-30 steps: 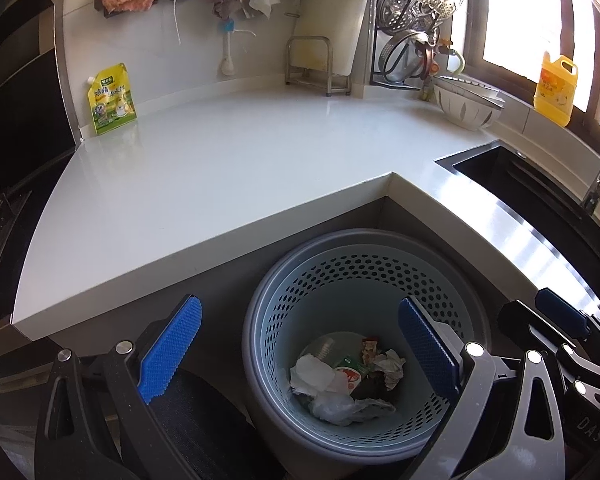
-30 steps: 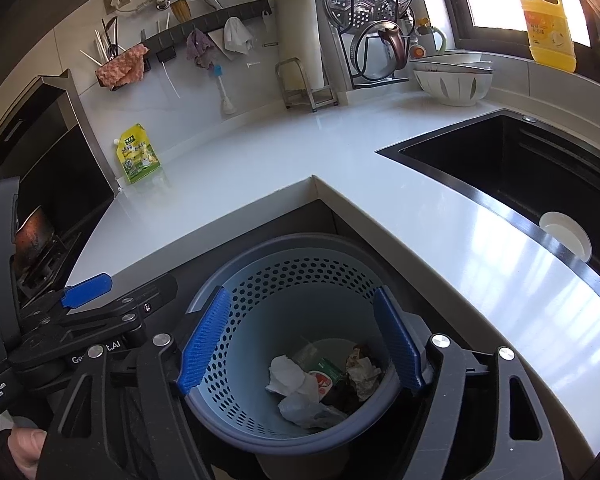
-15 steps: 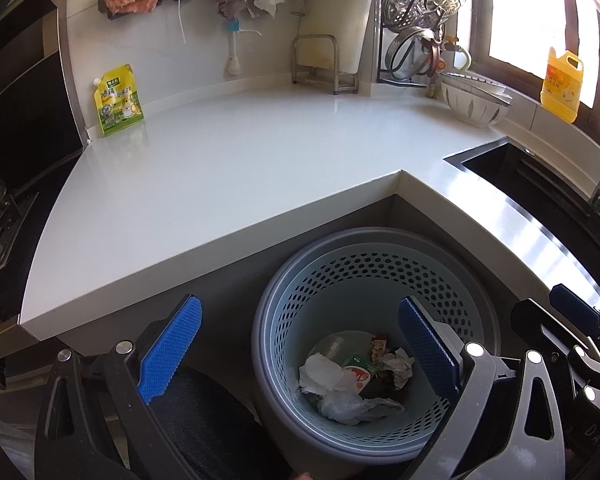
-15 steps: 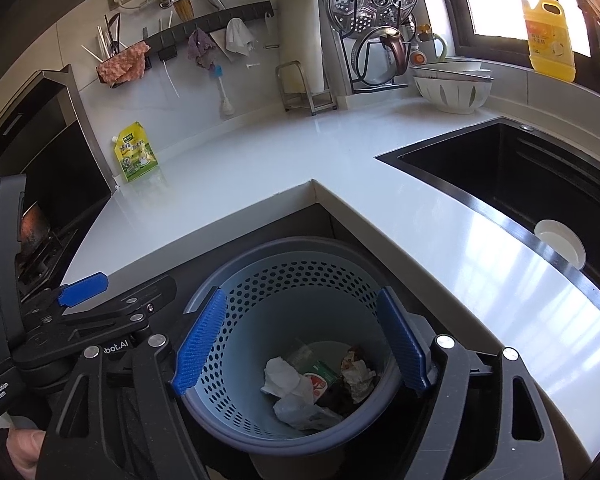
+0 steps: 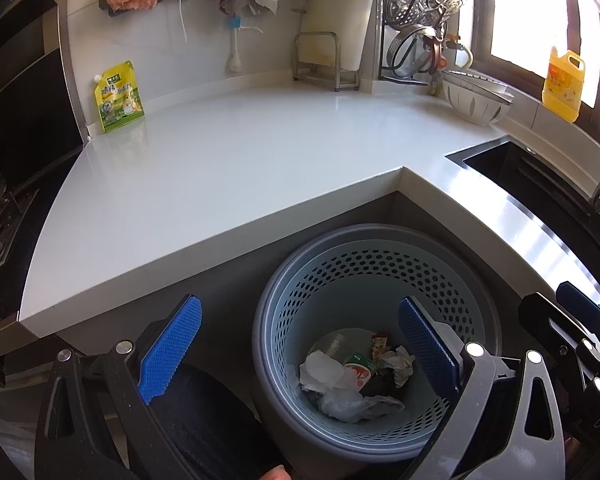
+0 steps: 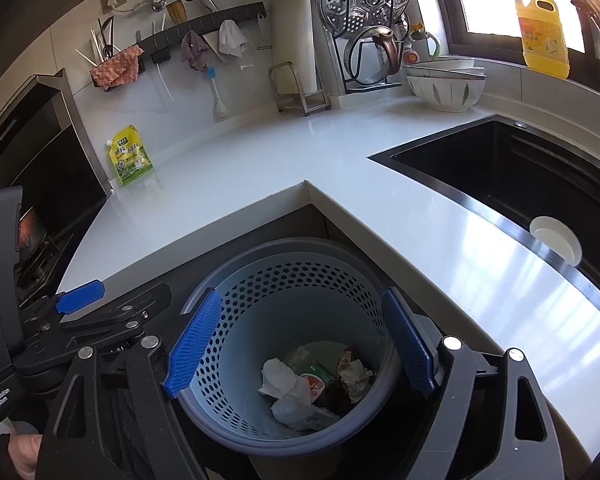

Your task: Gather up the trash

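Bin [image 6: 236,364] under worktop [image 5: 220,168] corner: trash [image 6: 312,388] inside. Right gripper [image 6: 300,348] jaws opening, empty; left gripper [image 5: 300,348] released. We judge deposit done; next, seek remaining trash.

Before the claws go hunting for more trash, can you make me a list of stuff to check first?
1. Left claw has nothing in it: ok, wide open.
2. Right claw has nothing in it: ok, its jaws are opening with nothing between them.
3. Round grey-blue perforated plastic bin stands upright: ok.
4. Bin has room: ok, only crumpled paper and wrappers at the bottom.
5. White kitchen counter free of trash: cannot tell; only the green-yellow spouted pouch stands there, and it may not be trash.
6. Black sink free of trash: cannot tell; a white round dish shows at its edge.
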